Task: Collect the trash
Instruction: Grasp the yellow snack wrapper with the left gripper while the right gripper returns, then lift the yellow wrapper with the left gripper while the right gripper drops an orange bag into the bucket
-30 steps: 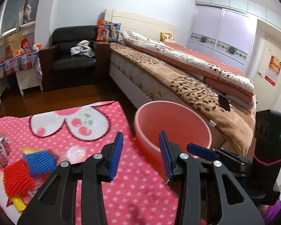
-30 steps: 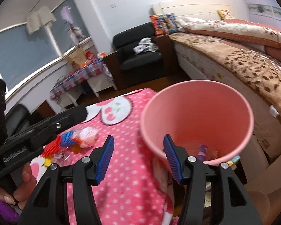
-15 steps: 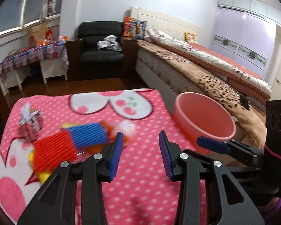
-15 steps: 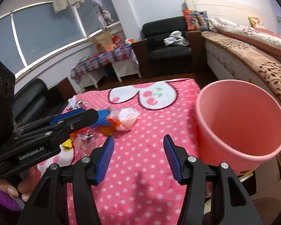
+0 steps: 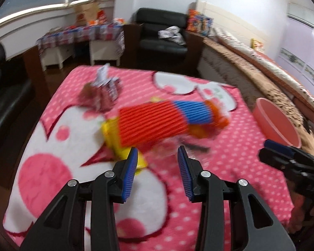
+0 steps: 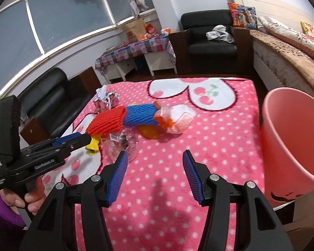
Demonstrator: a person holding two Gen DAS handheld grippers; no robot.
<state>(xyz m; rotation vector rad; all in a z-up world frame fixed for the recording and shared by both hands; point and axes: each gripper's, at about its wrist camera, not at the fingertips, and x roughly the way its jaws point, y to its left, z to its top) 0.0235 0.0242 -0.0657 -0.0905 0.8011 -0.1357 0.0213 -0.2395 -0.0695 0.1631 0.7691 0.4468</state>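
from the left wrist view, the left hand-held gripper (image 5: 157, 156) hangs over a desk covered by a pink polka-dot fleece blanket with a white cartoon print (image 5: 230, 167), its blue ribbed pads apart with nothing between them. just beyond its tips lies the heap of trash: a red foam net sleeve (image 5: 150, 123) joined end to end with a blue foam net sleeve (image 5: 195, 113), a yellow wrapper (image 5: 112, 138) under the red end, an orange wrapper (image 5: 217, 121) by the blue end, and further back a crumpled silver and red foil packet (image 5: 103, 94). this view is blurred, so finer detail cannot be told. at the right edge of the desk stands a pink plastic bucket (image 5: 276, 123), and the tip of the right hand-held gripper (image 5: 282, 154) pokes in near it. from the right wrist view, the right hand-held gripper (image 6: 155, 163) also stands with its pads apart and empty above the blanket (image 6: 167, 188). ahead of it lie crumpled clear plastic film (image 6: 123, 144), the red sleeve (image 6: 106, 123), the blue sleeve (image 6: 140, 114), a white and orange crumpled bag (image 6: 178, 119) and the foil packet (image 6: 106, 99). the left hand-held gripper (image 6: 81, 139), held by a hand (image 6: 29, 196) with a purple sleeve (image 6: 2, 207), points at the yellow wrapper (image 6: 93, 146), its tip just beside the red sleeve. the pink bucket (image 6: 286, 146) stands close on the right, tilted in this view, well apart from the heap.
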